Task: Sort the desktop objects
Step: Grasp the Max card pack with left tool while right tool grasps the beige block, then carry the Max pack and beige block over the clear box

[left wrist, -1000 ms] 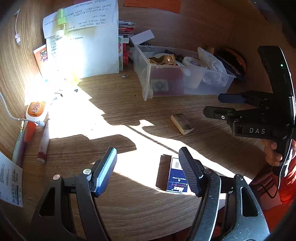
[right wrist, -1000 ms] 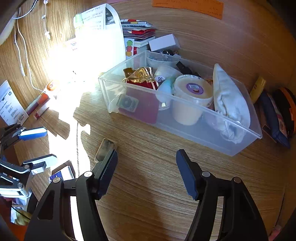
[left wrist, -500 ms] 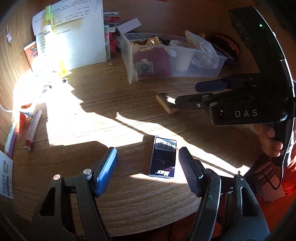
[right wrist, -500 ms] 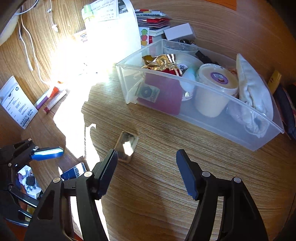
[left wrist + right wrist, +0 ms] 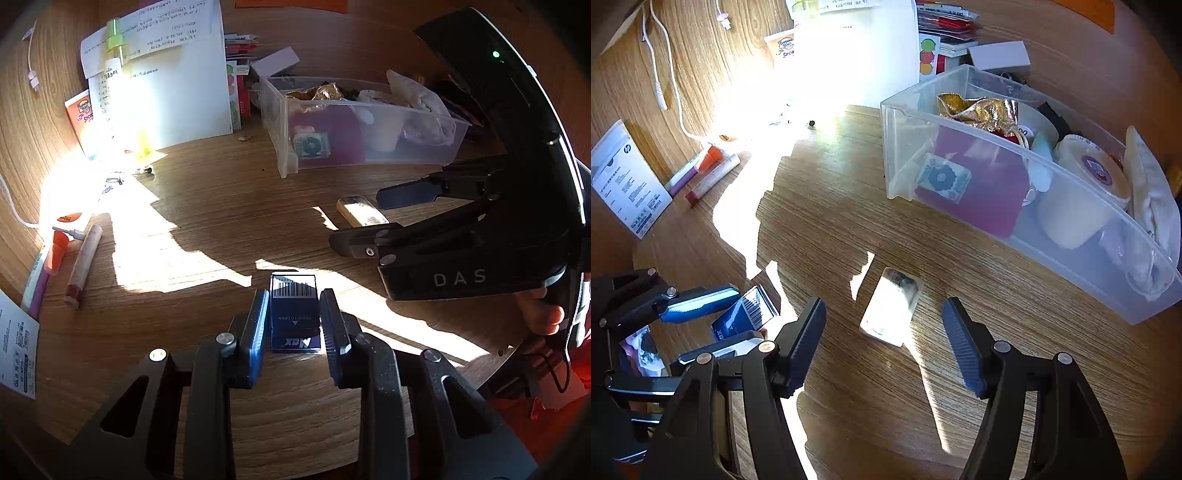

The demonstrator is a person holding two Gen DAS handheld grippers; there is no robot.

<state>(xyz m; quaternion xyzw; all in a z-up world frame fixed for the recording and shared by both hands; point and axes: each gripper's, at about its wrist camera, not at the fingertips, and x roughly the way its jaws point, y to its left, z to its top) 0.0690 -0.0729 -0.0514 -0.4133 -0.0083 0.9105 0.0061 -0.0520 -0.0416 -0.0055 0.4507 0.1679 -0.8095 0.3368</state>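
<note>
Closing the left gripper (image 5: 294, 301) around the blue staple box (image 5: 294, 314), with the box flat on the desk (image 5: 207, 206) near its front edge and lined up lengthwise with the fingers. Setting the pads just beside the two long sides, with a thin gap seemingly left on each, so probably not yet pressing.

Holding the right gripper (image 5: 883, 308) wide apart and empty, aiming down at the pale rectangular block (image 5: 892, 306). Placing that block ahead of and between the jaws, apart from both, with its long axis close to the pointing line and leaning slightly right at the far end. Judging the right hand much the nearer to the block and the left the only one at the box, so likely needing little roll before a descent over the block's long sides.

Showing the clear plastic bin (image 5: 897, 155), already crowded, toward the desk's back right, well apart from the box and nearer the block; presumably the destination for both.

Leaving pens (image 5: 83, 266) along the left edge and propped papers (image 5: 184, 92) at the back edge. Casting hard sunlight across the wood grain, washing out the back left corner.
</note>
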